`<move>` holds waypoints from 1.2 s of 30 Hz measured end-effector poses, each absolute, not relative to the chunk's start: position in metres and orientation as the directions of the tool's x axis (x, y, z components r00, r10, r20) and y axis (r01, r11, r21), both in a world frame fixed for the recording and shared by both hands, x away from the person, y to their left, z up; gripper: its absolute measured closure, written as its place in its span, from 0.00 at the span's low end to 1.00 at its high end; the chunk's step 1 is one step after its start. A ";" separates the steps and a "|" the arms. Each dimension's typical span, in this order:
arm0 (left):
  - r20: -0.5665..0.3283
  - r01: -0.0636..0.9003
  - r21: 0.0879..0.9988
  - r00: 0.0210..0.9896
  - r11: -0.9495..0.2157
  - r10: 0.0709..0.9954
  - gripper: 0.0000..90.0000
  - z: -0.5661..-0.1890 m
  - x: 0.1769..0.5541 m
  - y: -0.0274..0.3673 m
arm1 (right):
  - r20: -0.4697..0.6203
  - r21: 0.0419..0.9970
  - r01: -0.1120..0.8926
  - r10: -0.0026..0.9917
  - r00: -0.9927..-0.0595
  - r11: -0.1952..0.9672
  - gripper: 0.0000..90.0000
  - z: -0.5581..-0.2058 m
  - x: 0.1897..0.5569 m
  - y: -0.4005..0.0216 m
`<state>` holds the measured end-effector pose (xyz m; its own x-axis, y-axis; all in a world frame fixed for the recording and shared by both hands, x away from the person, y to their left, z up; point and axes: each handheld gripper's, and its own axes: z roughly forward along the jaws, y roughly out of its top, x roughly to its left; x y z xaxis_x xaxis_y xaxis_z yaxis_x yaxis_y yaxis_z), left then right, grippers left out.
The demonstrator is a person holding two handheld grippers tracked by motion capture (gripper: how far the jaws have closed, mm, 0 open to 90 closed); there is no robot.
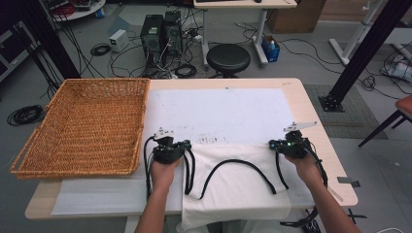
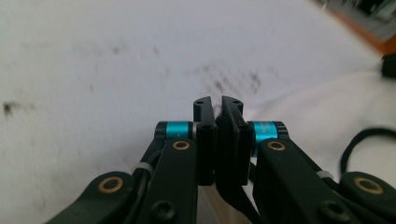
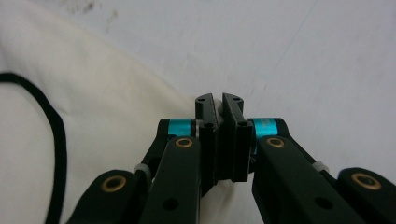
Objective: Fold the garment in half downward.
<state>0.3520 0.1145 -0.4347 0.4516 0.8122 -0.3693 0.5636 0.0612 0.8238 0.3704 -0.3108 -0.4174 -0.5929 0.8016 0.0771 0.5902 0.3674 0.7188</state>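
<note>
Desk (image 1: pixel 318 145): pale wood, with a white sheet (image 1: pixel 218 114) spread over most of its top; the sheet carries faint dark smudges near its middle.
Basket (image 1: pixel 85 127): wicker, wide and shallow, on the left part of the desk, its left edge hanging past the desk's edge.
Cloth (image 1: pixel 238 187): white garment with black trim, lying flat on the near middle of the desk over the sheet; its near end drapes over the near edge. The black trim curves in an arc across its far part.
Left gripper (image 1: pixel 167 145): held in the left hand (image 1: pixel 163 174) at the cloth's far left corner, just right of the basket.
Left jaws: closed to a thin slit in the left gripper view (image 2: pixel 218 109), with what looks like the cloth's edge pinched low between them, though the view is dark there.
Right gripper (image 1: pixel 286 141): held in the right hand (image 1: pixel 307 167) at the cloth's far right corner, near the desk's right edge.
Right jaws: closed almost fully in the right gripper view (image 3: pixel 218 109), with a fold of white cloth (image 3: pixel 107 140) caught between them at its edge.
Floor beyond: a black stool (image 1: pixel 228 58) just past the far edge, computer towers (image 1: pixel 162 31) and loose cables to its left.
</note>
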 end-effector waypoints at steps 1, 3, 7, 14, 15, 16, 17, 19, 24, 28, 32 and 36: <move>-0.374 0.553 0.830 0.452 0.075 0.810 0.93 -0.431 0.355 0.115 | 0.076 0.731 0.582 0.805 -0.588 0.356 0.96 -0.413 0.374 -0.310; -0.380 0.528 0.843 0.448 0.103 0.809 0.93 -0.421 0.365 0.116 | 0.052 0.750 0.558 0.809 -0.586 0.356 0.96 -0.406 0.384 -0.307; -0.383 0.487 0.860 0.419 0.152 0.823 0.93 -0.409 0.386 0.120 | 0.026 0.783 0.523 0.823 -0.568 0.337 0.96 -0.395 0.402 -0.302; -0.402 0.456 0.868 0.415 0.196 0.816 0.93 -0.414 0.393 0.122 | 0.065 0.814 0.517 0.841 -0.537 0.266 0.96 -0.395 0.423 -0.298; -0.400 0.452 0.871 0.420 0.194 0.815 0.93 -0.414 0.390 0.121 | 0.073 0.810 0.521 0.837 -0.543 0.268 0.96 -0.397 0.420 -0.298; -0.396 0.448 0.874 0.427 0.190 0.813 0.93 -0.415 0.386 0.121 | 0.069 0.810 0.518 0.833 -0.549 0.274 0.96 -0.397 0.418 -0.297; -0.399 0.440 0.876 0.430 0.198 0.810 0.93 -0.415 0.382 0.121 | 0.057 0.814 0.508 0.832 -0.553 0.281 0.96 -0.398 0.414 -0.297; -0.393 0.420 0.885 0.443 0.200 0.806 0.93 -0.415 0.369 0.121 | 0.066 0.826 0.495 0.827 -0.559 0.268 0.96 -0.396 0.403 -0.300; -0.371 0.383 0.903 0.474 0.193 0.799 0.93 -0.415 0.337 0.121 | 0.087 0.844 0.475 0.809 -0.582 0.251 0.96 -0.395 0.372 -0.308; -0.375 0.369 0.908 0.498 0.200 0.782 0.93 -0.422 0.302 0.122 | 0.108 0.854 0.466 0.798 -0.593 0.231 0.96 -0.400 0.343 -0.315; -0.398 0.378 0.900 0.510 0.217 0.763 0.93 -0.433 0.270 0.121 | 0.154 0.849 0.486 0.783 -0.602 0.207 0.95 -0.413 0.314 -0.323; -0.401 0.392 0.896 0.517 0.208 0.756 0.93 -0.446 0.246 0.120 | 0.156 0.837 0.498 0.775 -0.613 0.226 0.95 -0.426 0.291 -0.325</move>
